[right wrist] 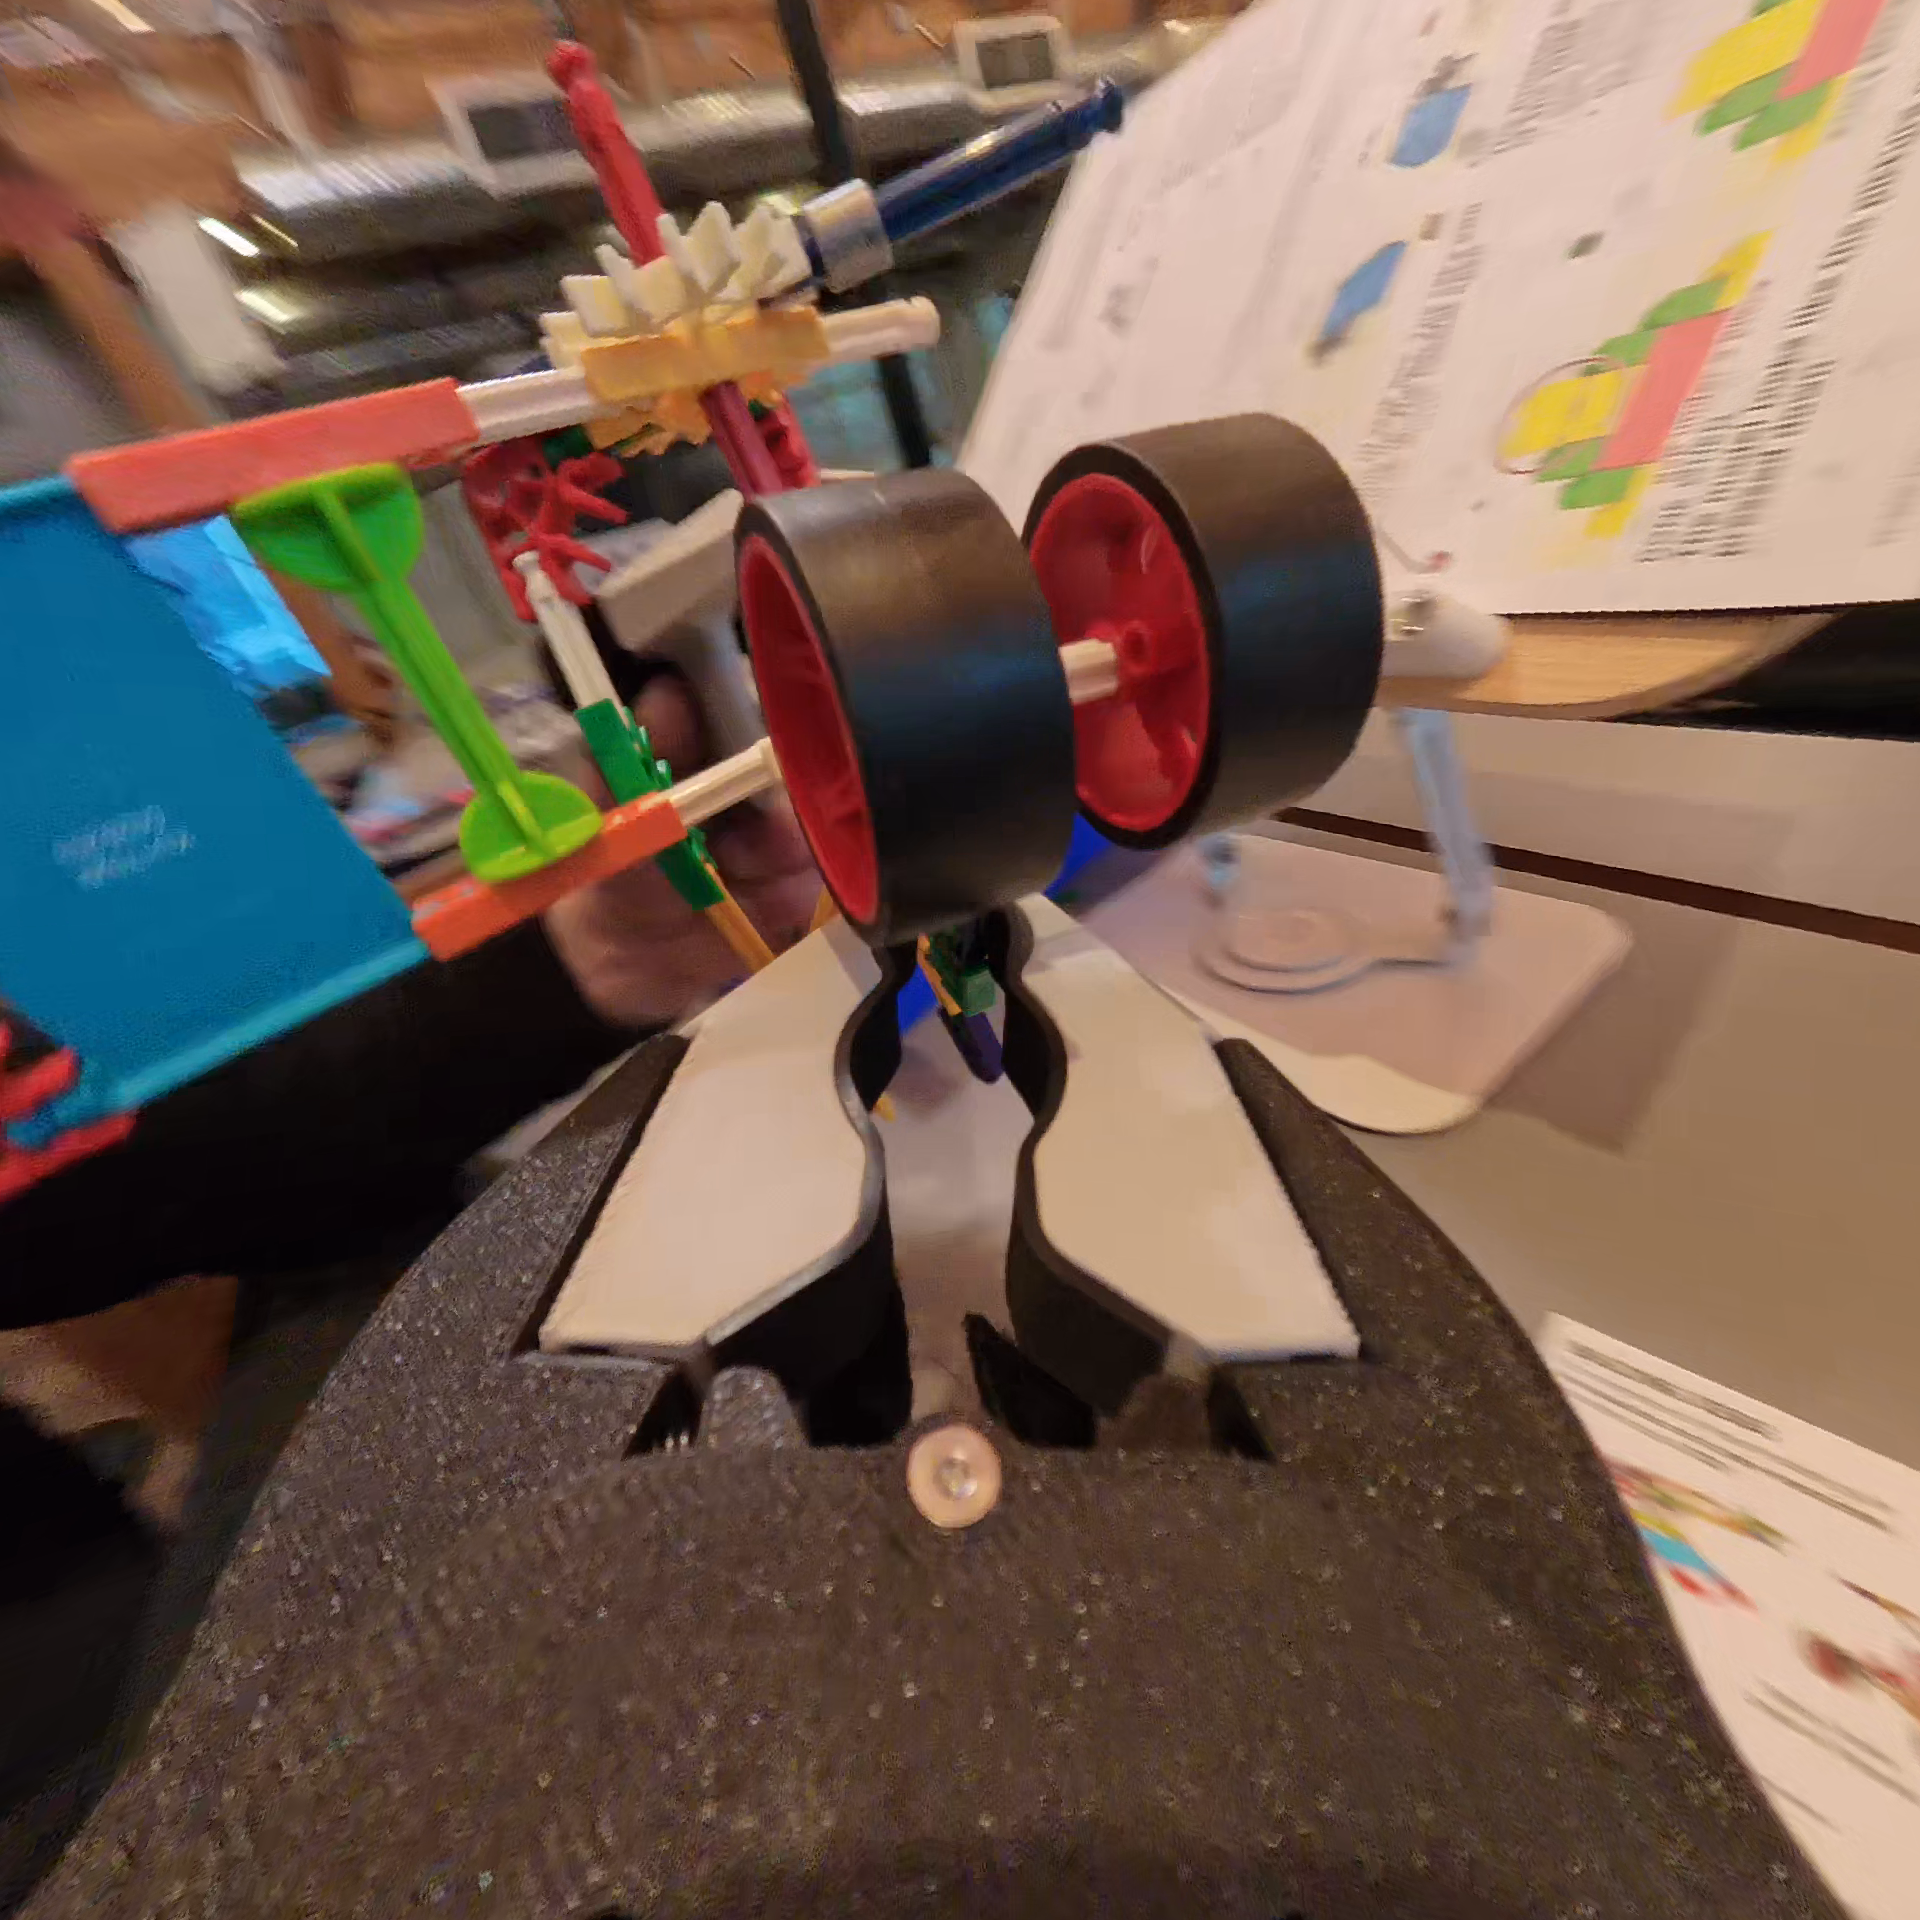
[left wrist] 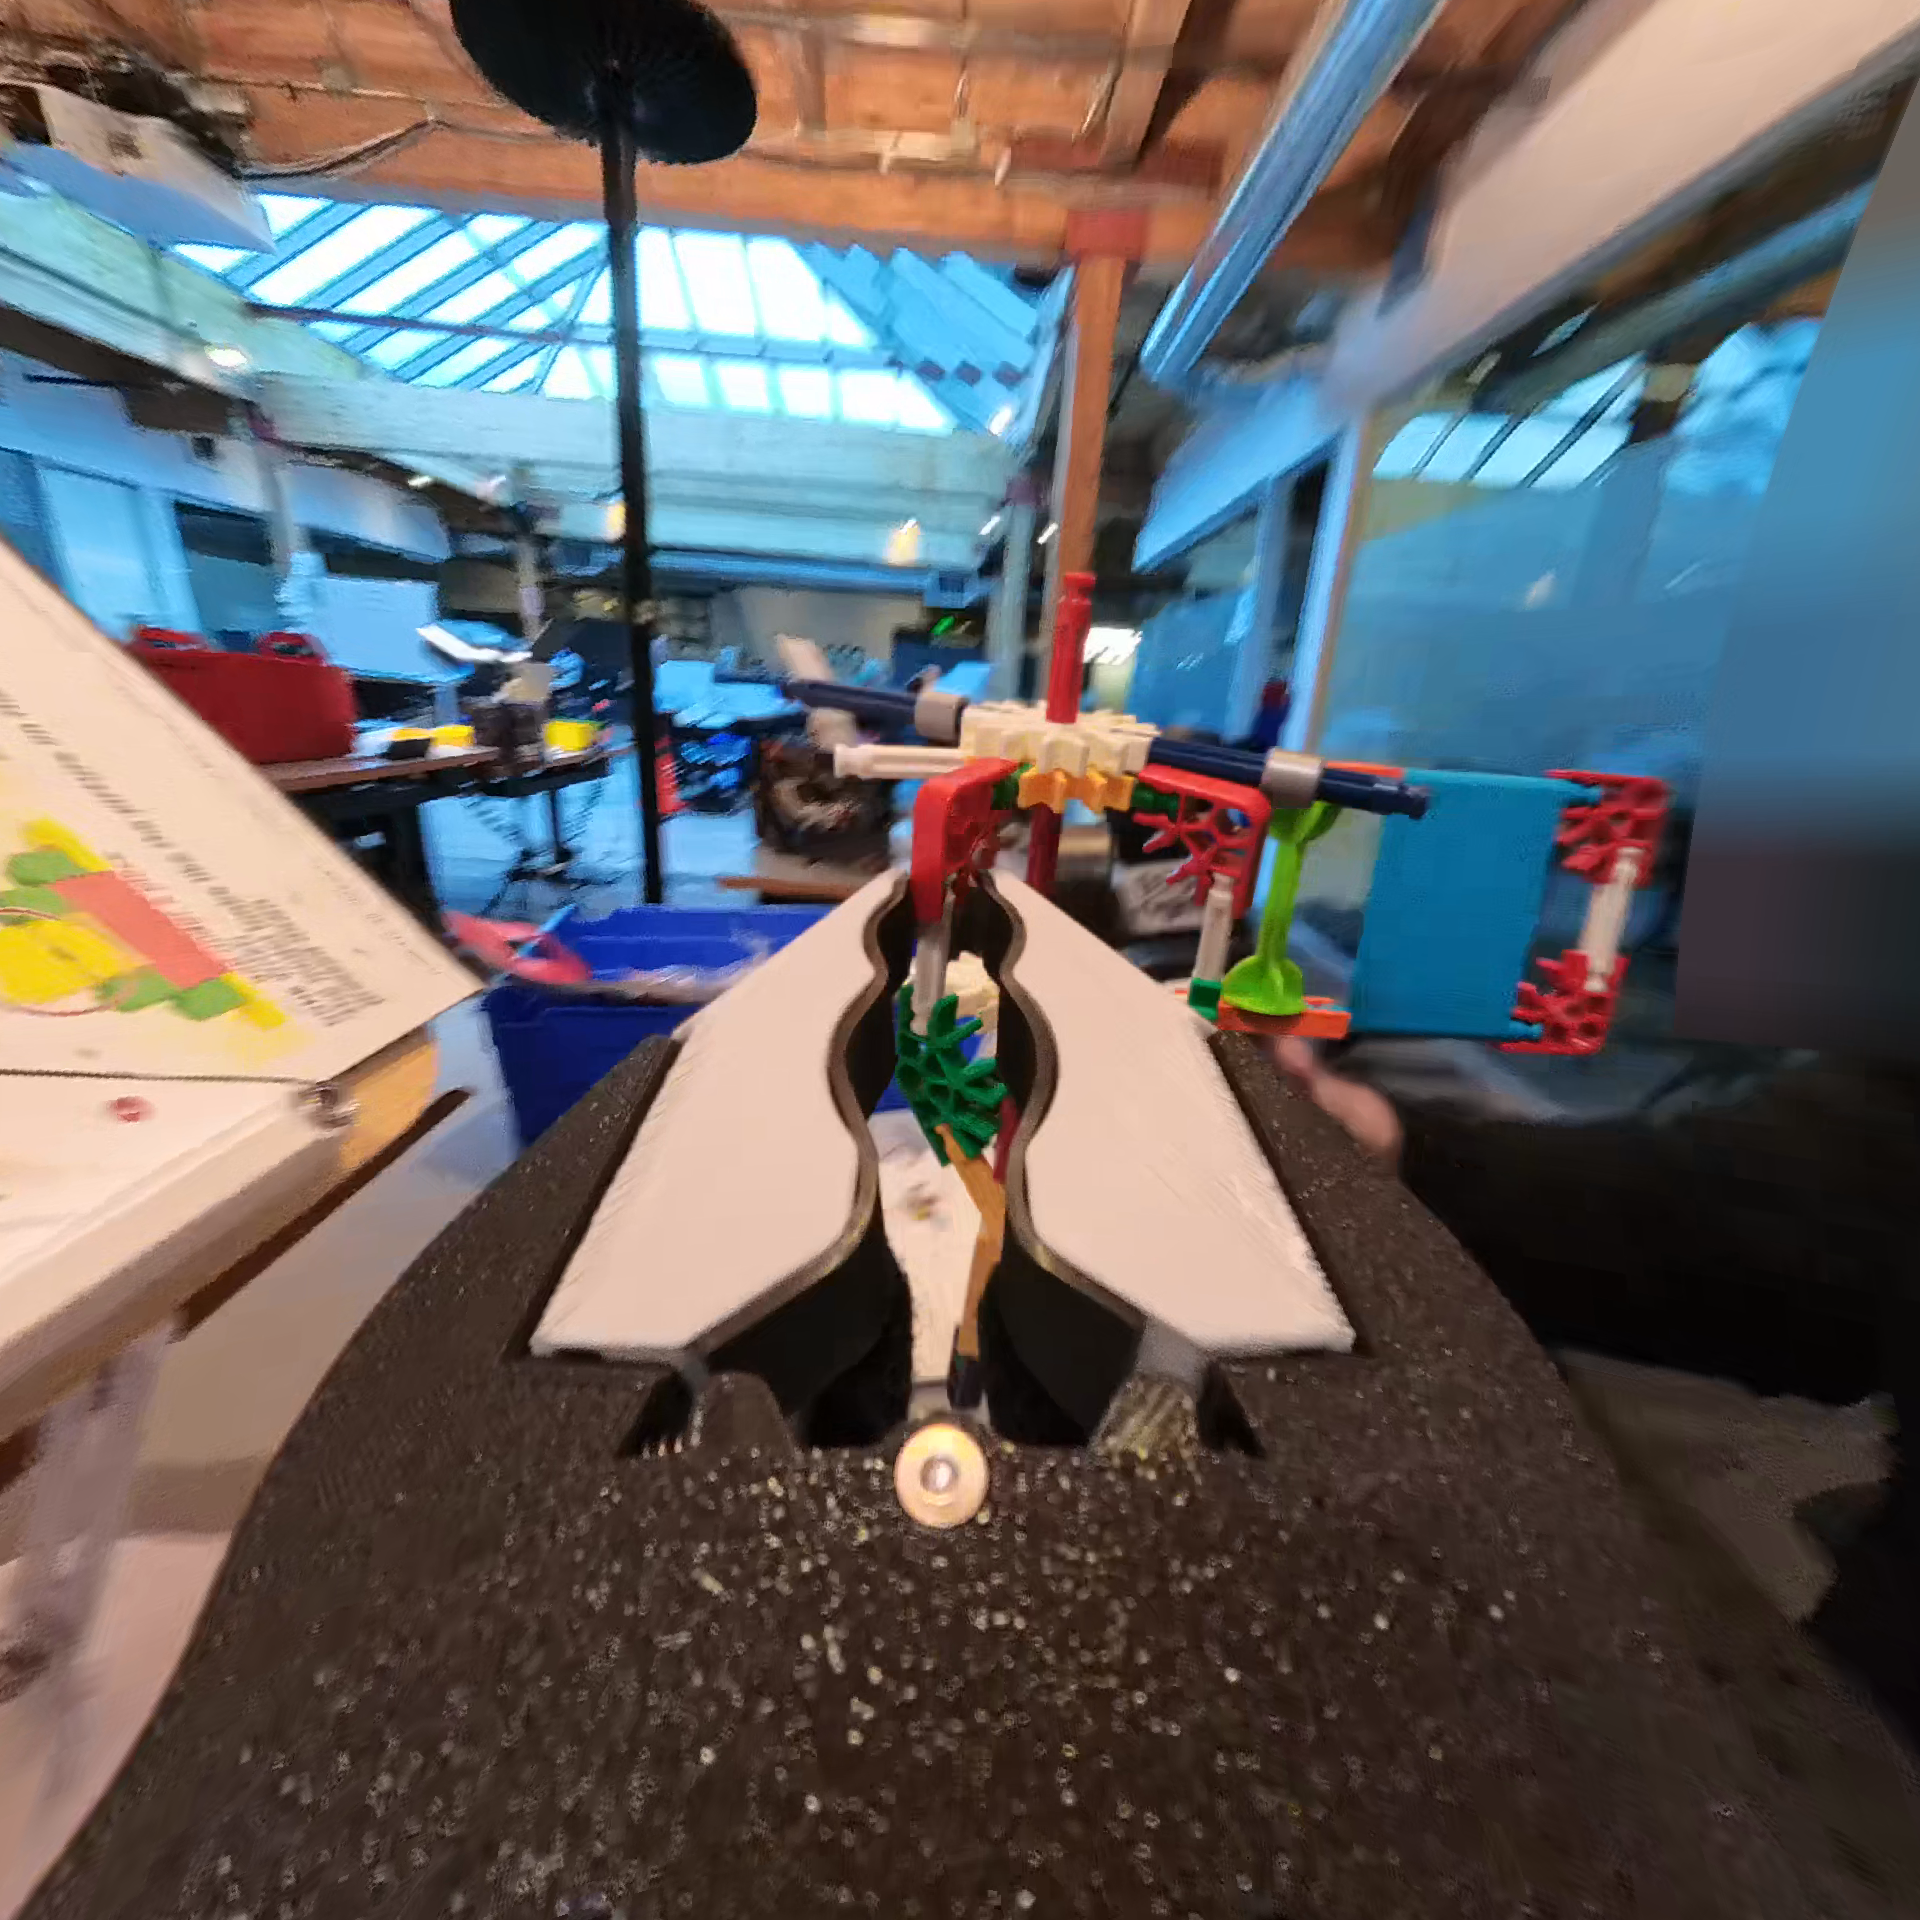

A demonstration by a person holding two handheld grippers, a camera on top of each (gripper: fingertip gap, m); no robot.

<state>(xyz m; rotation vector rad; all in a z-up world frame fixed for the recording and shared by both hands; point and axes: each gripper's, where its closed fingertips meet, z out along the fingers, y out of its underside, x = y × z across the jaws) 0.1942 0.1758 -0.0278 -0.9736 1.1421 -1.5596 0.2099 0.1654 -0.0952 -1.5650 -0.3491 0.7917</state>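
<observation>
A rod-and-connector toy model is held in the air between both grippers. In the left wrist view it shows a white gear (left wrist: 1049, 732), a vertical red rod (left wrist: 1065, 665) and a blue panel (left wrist: 1455, 914) off to the right. My left gripper (left wrist: 956, 904) is shut on the model's red corner connector and white rod. In the right wrist view the model shows two black wheels with red hubs (right wrist: 914, 696), a green rod (right wrist: 416, 665) and the blue panel (right wrist: 156, 810) at the left. My right gripper (right wrist: 951, 940) is shut on a green and purple piece just below the wheels.
A printed instruction sheet (left wrist: 156, 883) stands tilted on a holder at the left; it also shows in the right wrist view (right wrist: 1507, 260) above the holder's white base (right wrist: 1403, 966). A blue bin (left wrist: 623, 997) and black pole (left wrist: 634, 520) stand behind. A dark sleeve (right wrist: 312, 1122) is at left. There is about 7 cm between the tips of the two grippers.
</observation>
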